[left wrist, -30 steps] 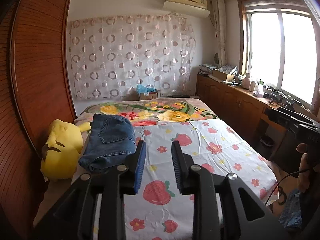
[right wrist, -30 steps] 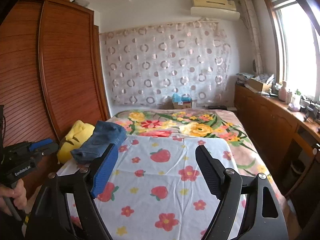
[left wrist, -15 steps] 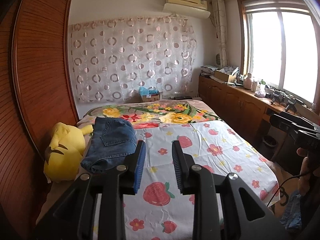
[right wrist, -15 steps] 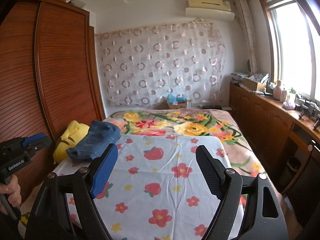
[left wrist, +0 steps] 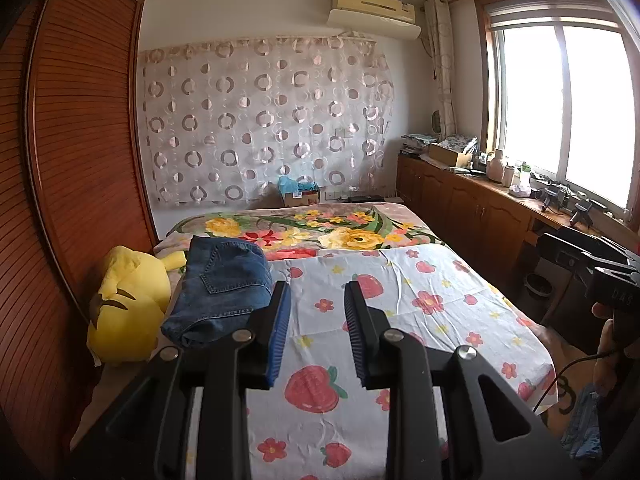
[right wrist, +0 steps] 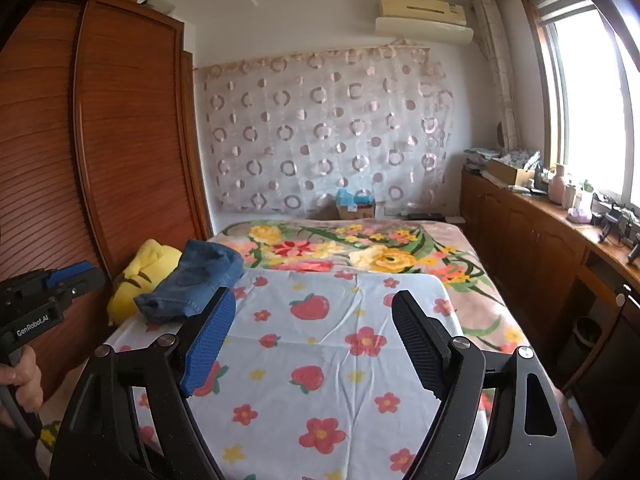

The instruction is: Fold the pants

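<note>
Pants of blue denim [left wrist: 224,288], already doubled into a compact bundle, lie at the far left edge of the strawberry-and-flower printed white sheet [left wrist: 400,320], well apart from both tongs. The left tongs [left wrist: 316,324] stand narrow with nothing between the blue pads, hovering above the sheet just right of the bundle's near end. The right tongs [right wrist: 312,336] stand wide and empty, poised over the middle of the sheet, further from the denim.

Just beyond the pants, touching their left side, sits a yellow plush toy [left wrist: 128,308]; past the sheet's far edge a flowered blanket [left wrist: 320,236] covers the rest of the bed.

The garment looks folded and set aside, so the step in hand is probably a last check or tidy. To do that well, I would bring the left tongs to the bundle's near hem, widen them enough to take all the layers, and pinch low so no inner layer slips. The right tongs could press the top flat. Any pull should go toward the sheet's centre, away from the plush toy, so the stack does not slide off the bed's edge.
</note>
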The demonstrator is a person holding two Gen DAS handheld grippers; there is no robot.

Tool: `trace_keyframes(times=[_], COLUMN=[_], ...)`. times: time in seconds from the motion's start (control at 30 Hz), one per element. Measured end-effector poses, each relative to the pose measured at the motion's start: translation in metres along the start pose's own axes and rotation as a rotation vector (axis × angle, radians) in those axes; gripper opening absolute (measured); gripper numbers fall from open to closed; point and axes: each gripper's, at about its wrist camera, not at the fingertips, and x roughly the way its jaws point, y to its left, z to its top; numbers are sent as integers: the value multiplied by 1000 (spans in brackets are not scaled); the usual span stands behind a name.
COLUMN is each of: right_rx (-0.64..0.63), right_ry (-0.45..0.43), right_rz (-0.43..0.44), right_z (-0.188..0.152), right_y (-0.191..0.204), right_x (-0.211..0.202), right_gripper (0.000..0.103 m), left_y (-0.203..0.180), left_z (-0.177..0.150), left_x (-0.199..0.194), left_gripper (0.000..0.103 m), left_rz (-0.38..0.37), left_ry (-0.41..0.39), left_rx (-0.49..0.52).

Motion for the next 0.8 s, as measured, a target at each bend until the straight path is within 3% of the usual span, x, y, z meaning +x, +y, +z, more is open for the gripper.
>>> trace_keyframes(times=[0.8], right_rx=[-4], right_ry=[3], right_rz=[1], right_z=[0], right_y=[1], right_x=[1], right_gripper=[82], left_y=[-2], left_z=[-2], left_x=[-3], left_gripper=[28], left_rz=[-7], left_ry=[-7], left_rx=[-1])
